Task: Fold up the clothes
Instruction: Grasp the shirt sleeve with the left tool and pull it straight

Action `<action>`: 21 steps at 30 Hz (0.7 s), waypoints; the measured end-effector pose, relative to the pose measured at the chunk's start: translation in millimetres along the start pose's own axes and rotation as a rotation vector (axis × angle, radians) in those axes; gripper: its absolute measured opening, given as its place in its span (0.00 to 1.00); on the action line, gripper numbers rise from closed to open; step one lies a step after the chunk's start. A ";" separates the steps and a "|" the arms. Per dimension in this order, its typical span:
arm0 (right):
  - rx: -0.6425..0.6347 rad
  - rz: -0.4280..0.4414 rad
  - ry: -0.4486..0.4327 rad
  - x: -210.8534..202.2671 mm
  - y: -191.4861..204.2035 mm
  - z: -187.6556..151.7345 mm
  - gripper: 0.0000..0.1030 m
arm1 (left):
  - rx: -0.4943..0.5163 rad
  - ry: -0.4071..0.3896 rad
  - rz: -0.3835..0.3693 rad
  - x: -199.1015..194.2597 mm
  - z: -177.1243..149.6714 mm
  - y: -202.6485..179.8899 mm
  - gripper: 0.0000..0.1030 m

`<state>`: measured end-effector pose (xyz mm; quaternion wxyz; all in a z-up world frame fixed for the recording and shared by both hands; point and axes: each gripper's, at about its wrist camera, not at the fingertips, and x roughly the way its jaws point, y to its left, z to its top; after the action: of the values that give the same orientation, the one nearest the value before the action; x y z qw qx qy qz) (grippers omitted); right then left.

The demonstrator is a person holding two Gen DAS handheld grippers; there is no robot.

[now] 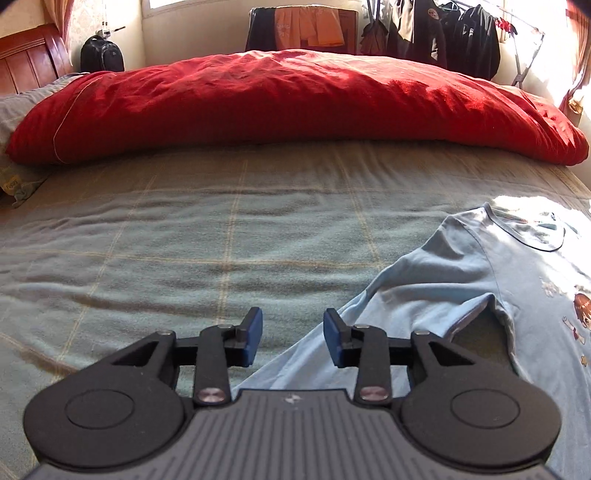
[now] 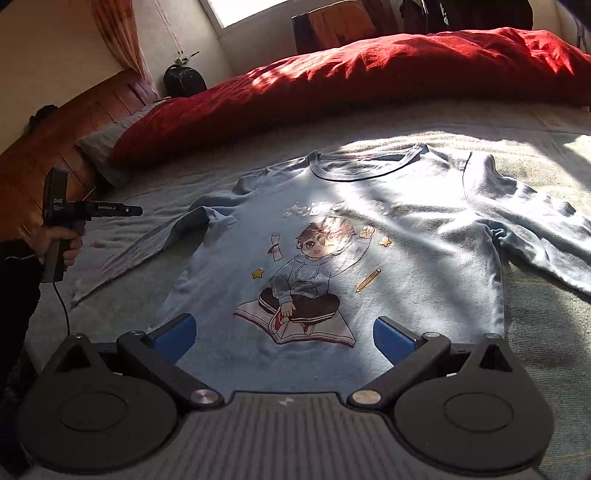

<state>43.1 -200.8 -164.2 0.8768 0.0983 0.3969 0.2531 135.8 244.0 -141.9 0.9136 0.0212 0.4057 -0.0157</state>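
Note:
A light blue long-sleeved shirt (image 2: 402, 236) with a cartoon print of a child on a book lies spread face up on the bed, both sleeves stretched outward. My right gripper (image 2: 284, 334) hovers over the shirt's bottom hem, open wide, with nothing between its blue pads (image 2: 177, 332). In the left wrist view the shirt (image 1: 461, 280) fills the lower right, and its sleeve runs under my left gripper (image 1: 294, 336). That gripper is open and holds nothing. In the right wrist view a hand holds the left gripper (image 2: 135, 211) above the sleeve's end.
The bed carries a grey-green checked blanket (image 1: 184, 240). A rolled red duvet (image 1: 295, 103) lies across its far side. A wooden headboard (image 2: 55, 147), a black backpack (image 1: 101, 53) and hanging clothes (image 1: 443, 33) stand beyond. Strong sunlight falls on the right.

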 end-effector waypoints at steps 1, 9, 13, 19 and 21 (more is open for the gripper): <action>-0.005 0.006 -0.004 -3.8 4.8 -0.9 1.00 | 0.000 0.010 0.011 -4.2 -5.3 6.9 0.43; 0.007 0.001 -0.023 -19.3 32.5 -8.9 1.00 | -0.066 0.070 0.050 -4.0 -41.8 63.0 0.44; 0.017 -0.011 -0.023 -20.1 43.5 -12.2 1.00 | -0.052 0.083 0.010 8.8 -54.6 74.9 0.44; 0.013 -0.035 0.009 -6.4 57.4 -12.6 1.00 | -0.002 0.049 -0.046 11.1 -68.5 76.7 0.45; 0.008 -0.038 0.016 -2.0 60.8 -12.2 1.00 | 0.025 0.053 -0.051 9.5 -70.7 73.0 0.42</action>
<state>10.6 -150.3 -148.3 0.8779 0.0921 0.4066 0.2354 93.2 320.4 -194.4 0.9016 0.0227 0.4299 -0.0433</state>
